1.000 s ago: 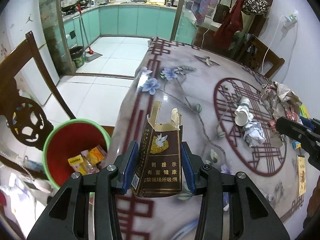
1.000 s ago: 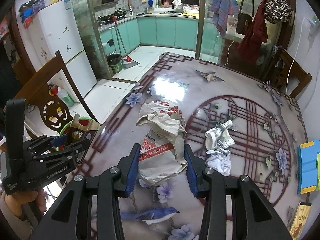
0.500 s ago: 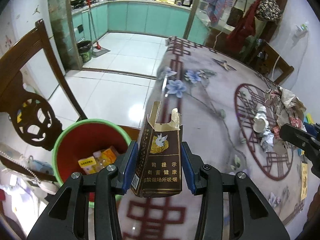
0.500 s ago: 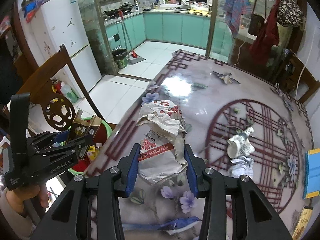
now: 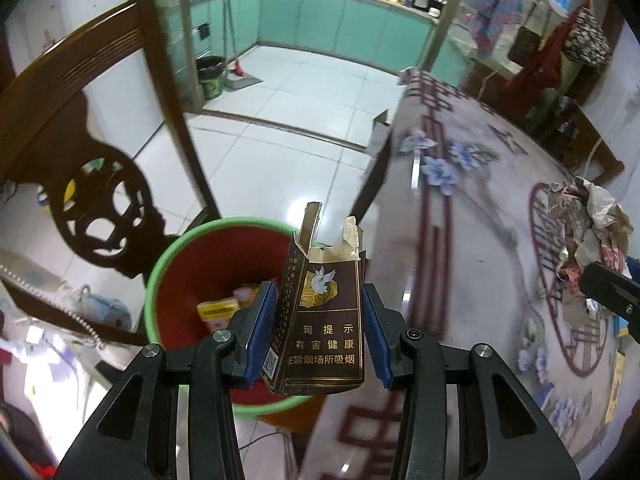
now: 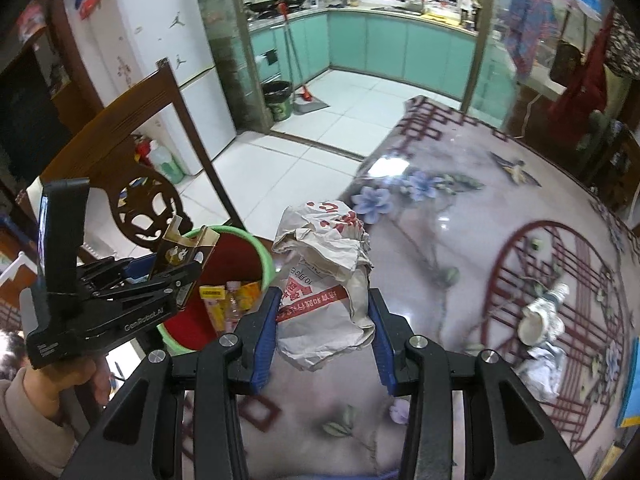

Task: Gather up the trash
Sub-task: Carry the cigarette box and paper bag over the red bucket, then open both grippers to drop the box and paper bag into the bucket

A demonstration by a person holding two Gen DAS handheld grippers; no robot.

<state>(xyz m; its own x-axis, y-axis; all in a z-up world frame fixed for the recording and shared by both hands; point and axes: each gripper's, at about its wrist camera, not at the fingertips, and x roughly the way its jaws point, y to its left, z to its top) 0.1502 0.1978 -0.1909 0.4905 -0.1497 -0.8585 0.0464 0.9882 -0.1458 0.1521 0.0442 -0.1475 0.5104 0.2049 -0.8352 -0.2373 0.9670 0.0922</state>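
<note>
Gripping a torn brown cigarette pack [image 5: 326, 316], the left tool [image 5: 320, 332] is hanging over the red, green-rimmed bin [image 5: 188, 272], while the right tool [image 6: 324, 328] is clamping a crumpled paper bag [image 6: 324, 280] above the surface [image 6: 440, 240], near the bin's rim. Releasing it there is risking a miss; the light, bulky bag could catch the rim and tumble to the floor.

The bin [image 5: 180, 264] stands on the floor just beside the table [image 6: 460, 240] edge, with a chair [image 5: 80, 160] behind it. Wrappers [image 6: 228, 300] lie in the bin. Over the bin's rim hangs the left gripper [image 5: 320, 324], a carton [image 5: 324, 312] upright between its pads. To the right of the bin, over the table's near edge, the right gripper [image 6: 324, 328] has a paper bag [image 6: 324, 280] between its pads. Farther right of the bin, on the table, lie a cup [image 6: 540, 312] and, nearer than it, crumpled paper [image 6: 540, 368].
</note>
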